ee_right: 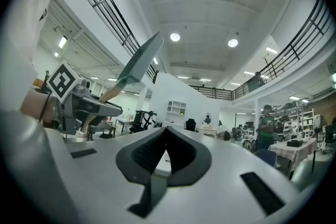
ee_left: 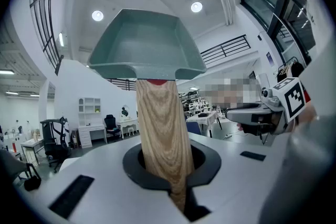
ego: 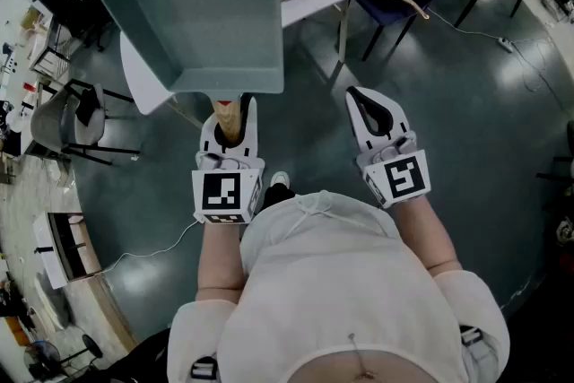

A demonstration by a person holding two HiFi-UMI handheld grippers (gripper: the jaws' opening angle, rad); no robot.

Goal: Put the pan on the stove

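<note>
The pan point(ego: 202, 13), square and grey-green, is held up over the floor in the head view, with the left gripper point(ego: 229, 126) at its handle and no stove that I can make out. The left gripper view shows the jaws clamped on the wooden handle point(ee_left: 163, 134). It looks rigid and, I'd guess, front-heavy, so gripping nearer the bowl would steady it. In the right gripper view the right gripper point(ee_right: 167, 136) is closed on nothing.
</note>
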